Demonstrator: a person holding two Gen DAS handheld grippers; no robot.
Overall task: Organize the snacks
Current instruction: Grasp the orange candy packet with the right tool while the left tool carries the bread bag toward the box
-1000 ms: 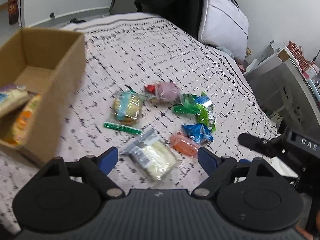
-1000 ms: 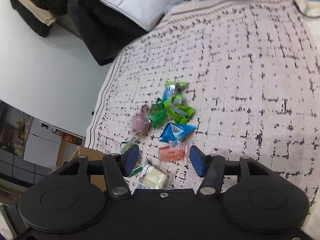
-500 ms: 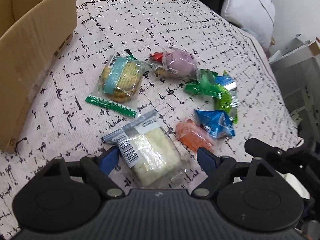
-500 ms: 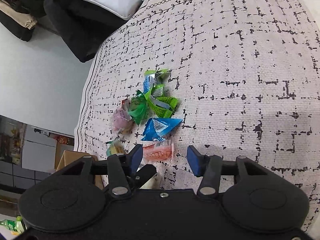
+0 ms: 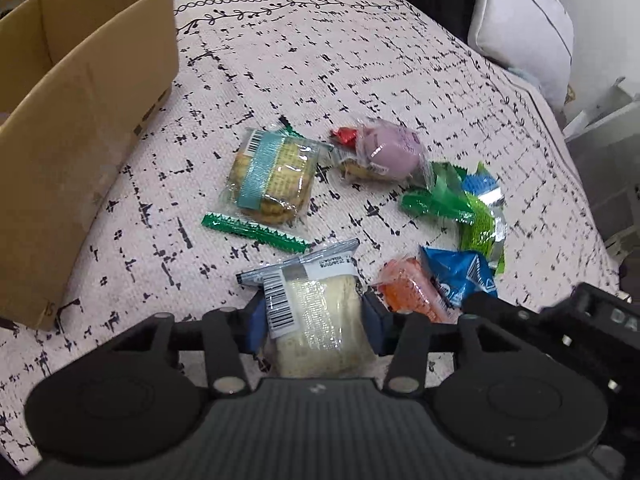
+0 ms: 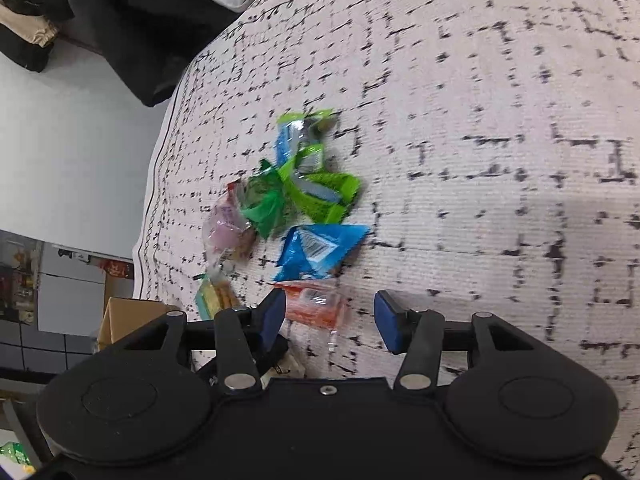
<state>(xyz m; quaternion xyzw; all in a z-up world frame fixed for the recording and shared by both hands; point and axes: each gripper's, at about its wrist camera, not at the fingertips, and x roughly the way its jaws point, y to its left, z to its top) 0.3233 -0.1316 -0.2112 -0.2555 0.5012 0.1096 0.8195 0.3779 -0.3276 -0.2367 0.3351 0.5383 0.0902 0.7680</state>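
Bed [image 5: 360, 60] covered with pale pink spread carrying black dash-grid pattern and vine border along far edge. Open cardboard box [image 5: 88, 120] resting on spread at left. Loose snacks in a cluster at centre — clear pack of round crackers [image 5: 272, 176] with teal band, thin green stick packet [image 5: 256, 232] just below it, pink bun in clear wrap [image 5: 390, 150] with small red wrapper [image 5: 344, 136] touching its left end. To the right, green wrappers [image 5: 452, 200] overlapping, blue packet [image 5: 460, 276] touching orange packet [image 5: 412, 288]. Nearest the camera — pale sandwich pack [image 5: 316, 312] with barcode label. White pillow [image 5: 524, 28] at far right corner
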